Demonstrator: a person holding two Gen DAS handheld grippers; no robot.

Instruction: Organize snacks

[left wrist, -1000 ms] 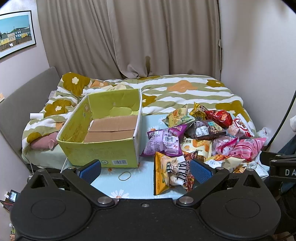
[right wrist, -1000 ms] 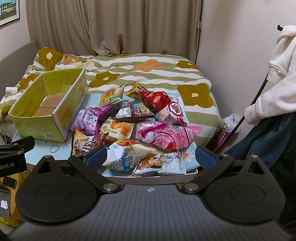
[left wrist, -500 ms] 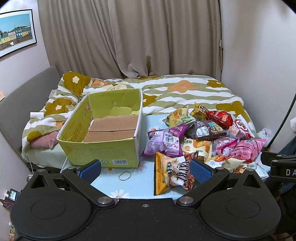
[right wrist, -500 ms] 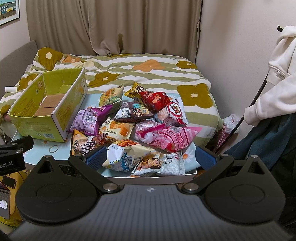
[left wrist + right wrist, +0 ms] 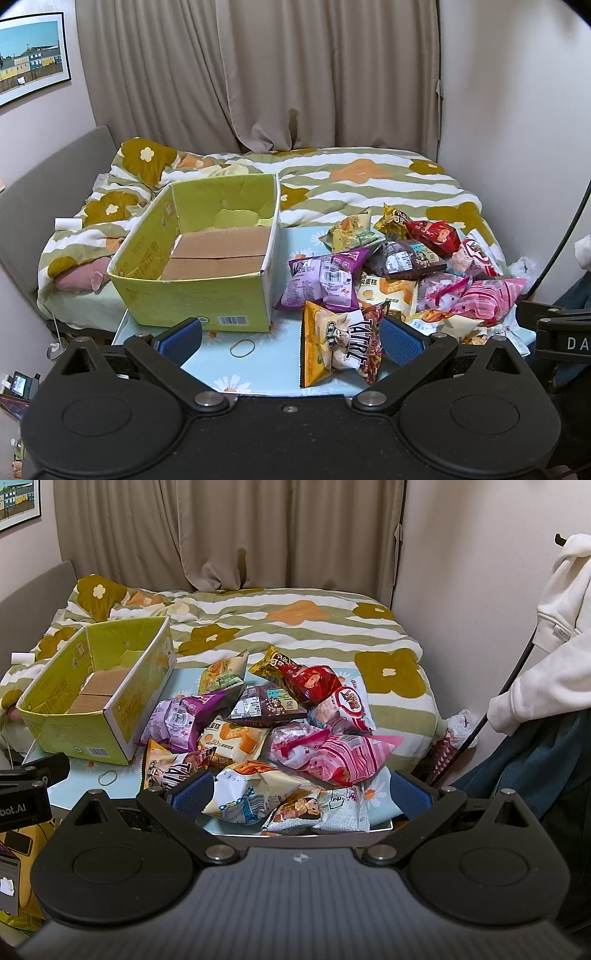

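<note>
An open green cardboard box (image 5: pixel 207 302) (image 5: pixel 92 734) stands empty on the left of a light blue table (image 5: pixel 273 376). Several snack bags lie piled to its right: a purple bag (image 5: pixel 325 280) (image 5: pixel 177 720), an orange-and-black bag (image 5: pixel 340 343) (image 5: pixel 173 768), a pink striped bag (image 5: pixel 484 299) (image 5: pixel 340 757), a red bag (image 5: pixel 432 236) (image 5: pixel 310 681) and a white-and-blue bag (image 5: pixel 251 790). My left gripper (image 5: pixel 290 338) is open and empty above the table's near edge. My right gripper (image 5: pixel 301 794) is open and empty, just in front of the near bags.
A rubber band (image 5: pixel 242 348) lies on the table in front of the box. A bed with a flowered quilt (image 5: pixel 354 177) lies behind the table. A person in a white hoodie (image 5: pixel 554 657) stands at the right. Curtains (image 5: pixel 295 74) hang behind.
Both views have shifted only slightly. Nothing on the table has moved and both grippers stay open.
</note>
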